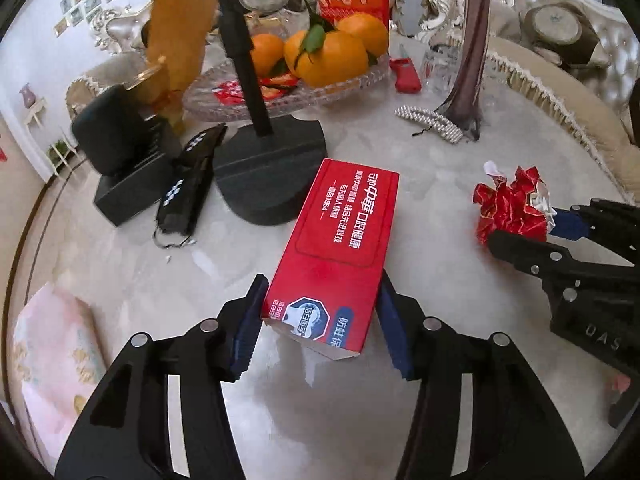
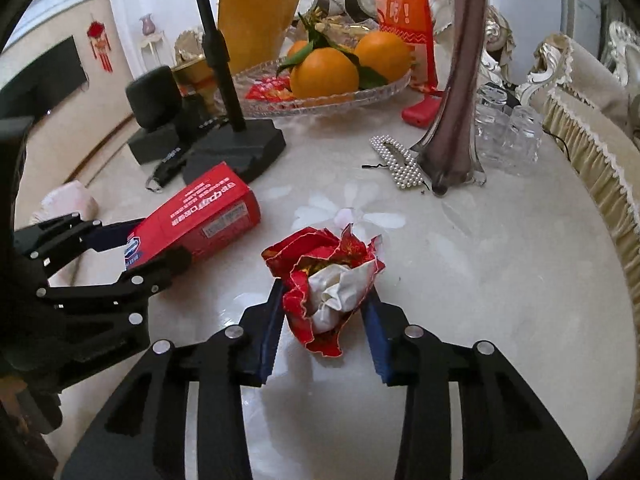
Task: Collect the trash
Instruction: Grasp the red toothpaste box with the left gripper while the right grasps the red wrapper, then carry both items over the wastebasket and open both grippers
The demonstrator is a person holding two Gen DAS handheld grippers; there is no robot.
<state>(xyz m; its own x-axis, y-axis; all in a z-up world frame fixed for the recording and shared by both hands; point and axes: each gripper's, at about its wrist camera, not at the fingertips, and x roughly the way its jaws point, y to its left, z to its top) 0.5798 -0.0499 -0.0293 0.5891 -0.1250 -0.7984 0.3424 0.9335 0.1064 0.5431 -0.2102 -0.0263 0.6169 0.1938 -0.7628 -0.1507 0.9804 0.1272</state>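
A red toothpaste box (image 1: 344, 224) lies on the pale marble table (image 1: 420, 280). My left gripper (image 1: 320, 300) is shut on its near end, one blue pad against each long side. From the right wrist view the red box (image 2: 208, 216) slants, its gripped end inside the left gripper (image 2: 132, 248). A crumpled red and white wrapper (image 2: 328, 276) sits between the pads of my right gripper (image 2: 324, 304), which press on both its sides. In the left wrist view the wrapper (image 1: 512, 204) sticks out of the right gripper (image 1: 520, 228) at the right.
Behind stand a glass fruit dish (image 1: 288, 100) with oranges, a black stand base (image 1: 268, 176), a black speaker and box (image 1: 120, 148), a purple vase (image 2: 452, 140), a pearl hair clip (image 2: 400, 160), glass cups (image 2: 508, 136) and a red lighter (image 1: 404, 76). A pink tissue pack (image 1: 52, 360) lies at the left.
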